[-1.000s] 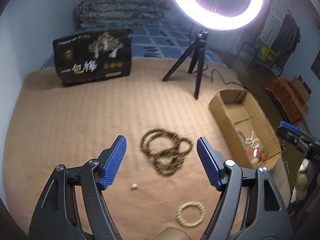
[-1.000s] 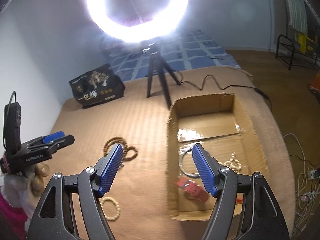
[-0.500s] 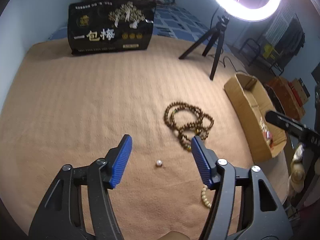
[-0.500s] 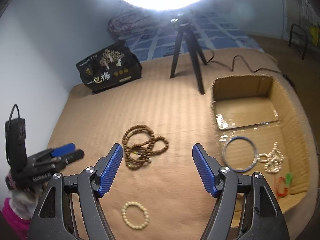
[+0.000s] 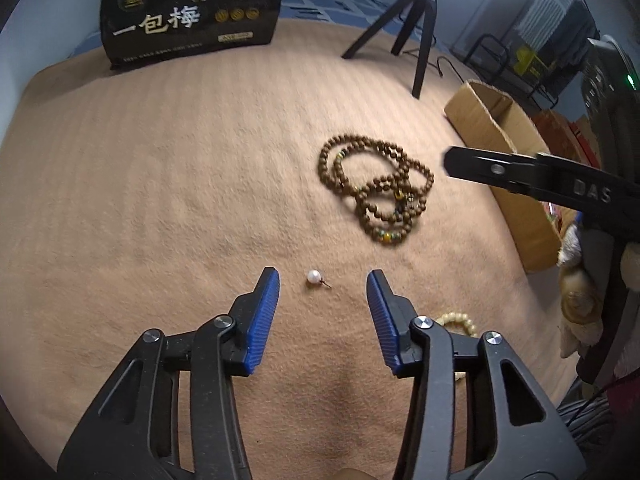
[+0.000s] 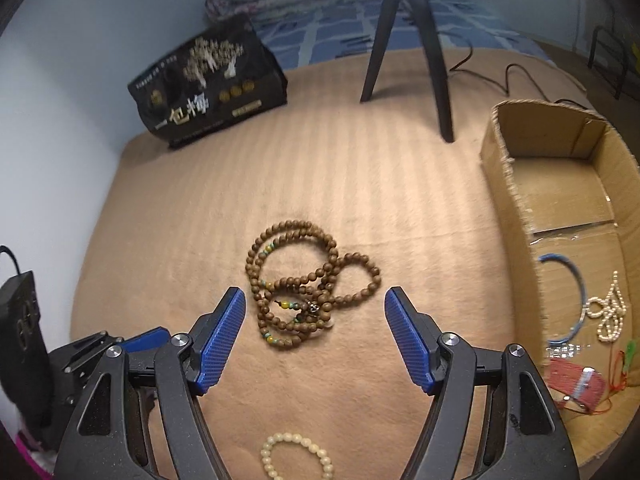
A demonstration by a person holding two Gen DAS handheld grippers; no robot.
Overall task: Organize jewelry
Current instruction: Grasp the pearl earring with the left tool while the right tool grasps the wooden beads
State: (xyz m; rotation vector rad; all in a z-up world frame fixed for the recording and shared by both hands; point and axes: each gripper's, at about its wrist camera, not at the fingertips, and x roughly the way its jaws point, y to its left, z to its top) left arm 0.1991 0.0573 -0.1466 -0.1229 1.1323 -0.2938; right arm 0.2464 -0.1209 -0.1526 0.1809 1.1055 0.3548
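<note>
A small pearl stud (image 5: 314, 277) lies on the tan blanket, just ahead of my open, empty left gripper (image 5: 323, 280). A coiled brown bead necklace (image 5: 376, 189) lies beyond it; it also shows in the right wrist view (image 6: 306, 286), between the fingertips of my open, empty right gripper (image 6: 315, 300). A cream bead bracelet (image 6: 296, 456) lies near the front edge, partly hidden behind the left gripper in the left wrist view (image 5: 460, 318). A cardboard box (image 6: 516, 200) at the right holds a blue bangle (image 6: 572, 292), a pearl chain (image 6: 608, 312) and a red item (image 6: 576, 384).
A black printed bag (image 5: 188, 12) stands at the back left. A black tripod (image 6: 416, 52) with a cable stands at the back middle. The right gripper's side (image 5: 540, 180) crosses the left wrist view above the box (image 5: 508, 168).
Both grippers have moved lower and closer to the blanket. The left one now has the pearl stud between its tips; the right one swung from the box to the brown necklace.
</note>
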